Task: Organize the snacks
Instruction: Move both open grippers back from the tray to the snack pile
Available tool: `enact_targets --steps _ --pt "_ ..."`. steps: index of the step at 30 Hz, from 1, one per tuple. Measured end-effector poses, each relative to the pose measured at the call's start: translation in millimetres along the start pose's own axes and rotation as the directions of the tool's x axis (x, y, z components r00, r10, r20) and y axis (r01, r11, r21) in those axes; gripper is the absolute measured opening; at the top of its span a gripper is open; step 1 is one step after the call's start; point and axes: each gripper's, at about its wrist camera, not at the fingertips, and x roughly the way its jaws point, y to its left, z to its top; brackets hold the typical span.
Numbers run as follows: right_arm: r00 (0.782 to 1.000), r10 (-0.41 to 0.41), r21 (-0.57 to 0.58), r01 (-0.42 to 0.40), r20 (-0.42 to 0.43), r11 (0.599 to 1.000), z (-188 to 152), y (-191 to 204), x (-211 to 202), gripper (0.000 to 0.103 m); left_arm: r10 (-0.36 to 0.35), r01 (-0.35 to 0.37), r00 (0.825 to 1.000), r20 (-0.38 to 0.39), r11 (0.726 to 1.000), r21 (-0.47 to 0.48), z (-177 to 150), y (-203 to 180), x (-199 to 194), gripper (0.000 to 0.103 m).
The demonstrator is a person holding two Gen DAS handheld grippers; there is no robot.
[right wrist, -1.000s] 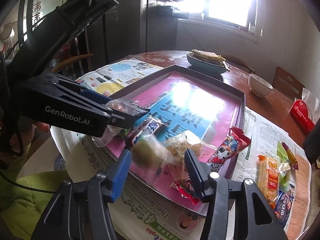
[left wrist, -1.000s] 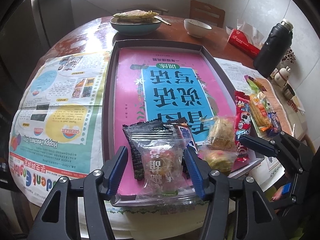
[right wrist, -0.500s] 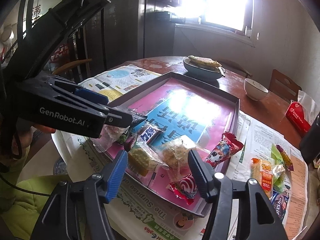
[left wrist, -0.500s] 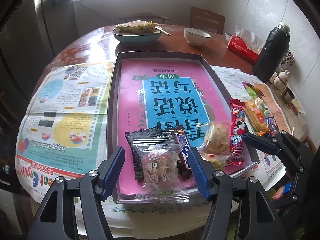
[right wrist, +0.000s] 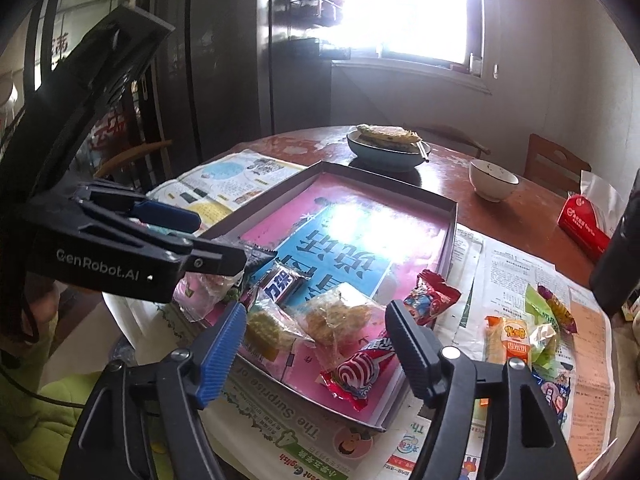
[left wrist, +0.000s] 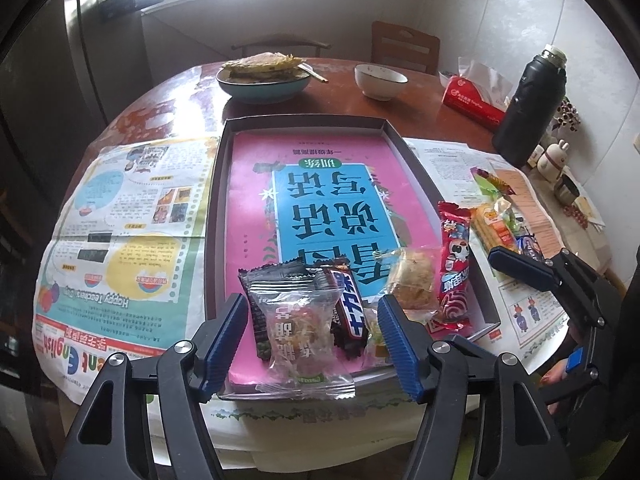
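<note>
Over the near edge of the shallow tray on a round counter, two hand-held grippers hang with nothing in their grasp; the left gripper, jaws opening and standing wide, frames a clear-wrapped candy packet that lies flat at the tray's near rim, its pads clear of the wrapper on both sides; just beside that packet, toward the tray's right, a dark chocolate bar lies with its long axis running from the near rim inward; the right gripper, jaws likewise opening and empty, hovers above two clear-wrapped pastries and a red lollipop packet in the tray's near right corner; outside the tray's right wall, on newspaper, waits a loose heap of unsorted snacks, an orange-labelled biscuit pack nearest the wall with its long axis roughly parallel to it; that heap lies to the right of the right gripper and well apart from the left, so the right hand looks the likelier for the next fetch, swinging away from the tray and then back over its wall; most of the tray's pink-and-blue floor farther in is free; beyond the tray's far rim stand a dish of flatbread and a white bowl.
</note>
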Motion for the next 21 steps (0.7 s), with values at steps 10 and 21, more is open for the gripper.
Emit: enact_targets --steps 10,21 --pt "0.999 -0.002 0.04 0.0 0.051 0.999 4 -8 -16 0.079 -0.002 0.002 1.0 0.017 1.0 0.009 1 -7 -10 0.069" --pt "0.996 -0.011 0.045 0.007 0.084 0.999 6 -12 -29 0.08 -0.006 0.005 1.0 0.026 1.0 0.014 1 -17 -19 0.069"
